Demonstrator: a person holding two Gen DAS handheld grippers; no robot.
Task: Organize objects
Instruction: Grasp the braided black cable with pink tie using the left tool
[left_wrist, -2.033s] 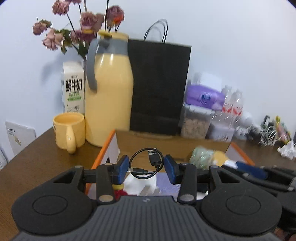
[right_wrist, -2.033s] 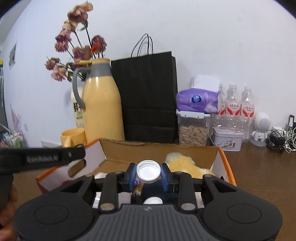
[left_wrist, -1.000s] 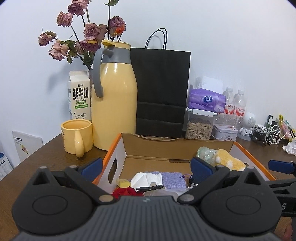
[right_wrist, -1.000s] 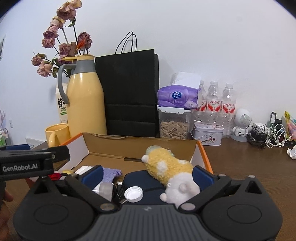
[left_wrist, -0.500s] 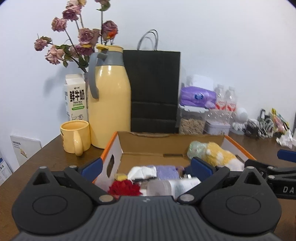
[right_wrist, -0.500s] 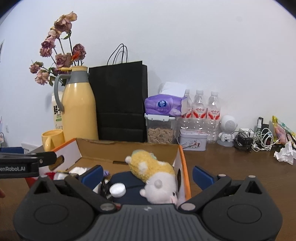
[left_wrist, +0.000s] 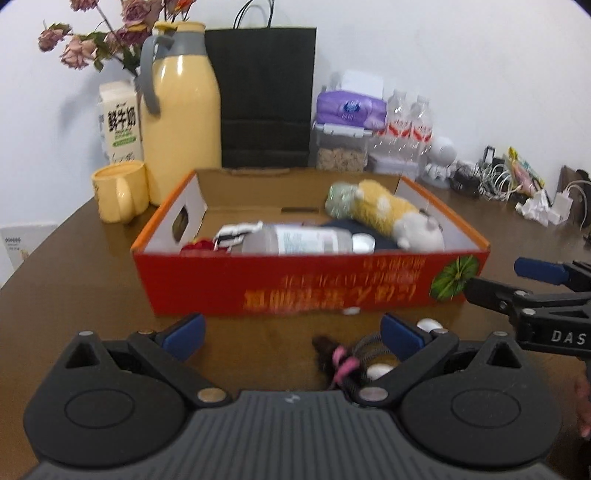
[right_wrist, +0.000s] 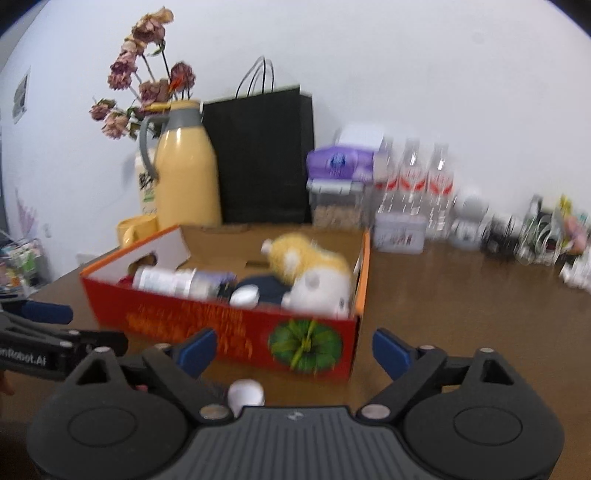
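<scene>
Left wrist view. Left tool (left_wrist: 291, 332) spread wide, nothing pinched, angled down at the desk (left_wrist: 85, 266) in front of the red box (left_wrist: 314, 280). Small loose pieces on the bare desk just ahead: a dark hair tie with a pink bit (left_wrist: 338, 360), a coiled band (left_wrist: 373, 349), a few pale round pieces (left_wrist: 428, 325), all close to the right-hand finger, some half hidden behind it. Already in the box: a clear bottle (left_wrist: 295, 240) lying flat, a plush toy (left_wrist: 384, 218), a red flower (left_wrist: 197, 246). Right tool (left_wrist: 532, 275) entering from the right edge, near the box's front corner.

Likely trouble here: both tools converging on the same small cluster and knocking together; a finger nudging the round pieces so they roll off under the box edge; pads closing on the tie alone and dragging the coil along half-caught, then dropping it short of the box.

Right wrist view. Right tool (right_wrist: 293, 350) spread, jaws just narrowed somewhat, nothing between the pads. White cap (right_wrist: 245, 394) low on the desk, just ahead of the tool body and left of centre. Box (right_wrist: 221, 325) directly ahead, picture blurred. Left tool (right_wrist: 48, 325) at the left edge.

Likely trouble: cap off-centre, so a straight close could miss or flick it aside; a low, hard, round piece apt to squirt out of the pads; the box wall close enough to be shoved on a forward reach.
</scene>
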